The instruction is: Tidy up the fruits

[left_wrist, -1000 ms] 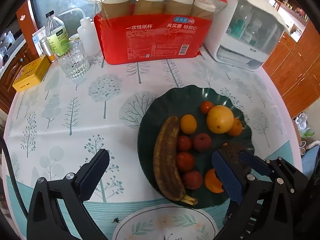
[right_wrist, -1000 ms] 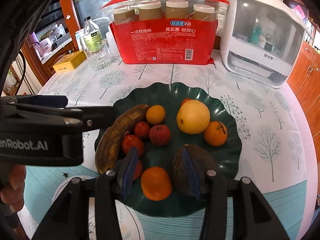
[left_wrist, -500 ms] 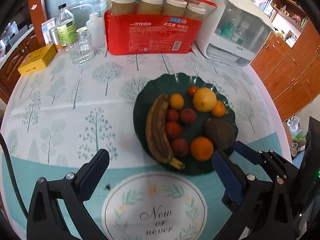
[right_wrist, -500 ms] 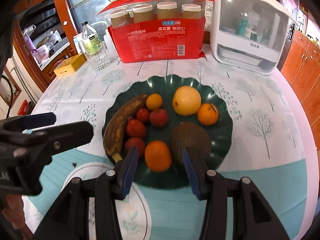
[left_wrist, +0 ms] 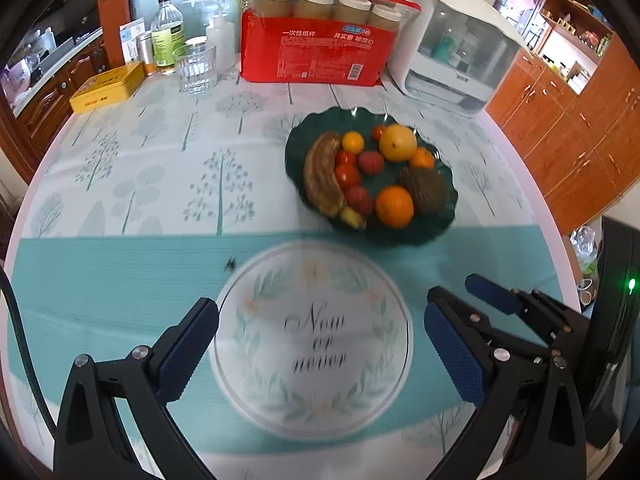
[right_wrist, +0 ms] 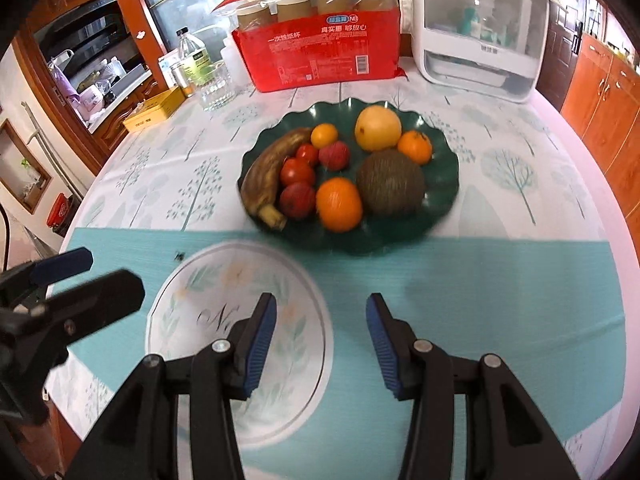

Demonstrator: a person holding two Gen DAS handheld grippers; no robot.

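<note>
Both empty: left gripper (left_wrist: 320,352) and right gripper (right_wrist: 321,344) released; fruit all sits on green plate (right_wrist: 444,204); stay clear of its rim.

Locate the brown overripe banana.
In both wrist views, the brown overripe banana lies along the left edge of the dark green scalloped plate, beside the small red tomatoes.

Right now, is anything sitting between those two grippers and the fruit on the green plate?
Nothing visible. Only bare tablecloth lies between the right gripper and the green plate of fruit. The left gripper hangs over the tablecloth's printed circle, equally unobstructed. Both are open and empty.
</note>
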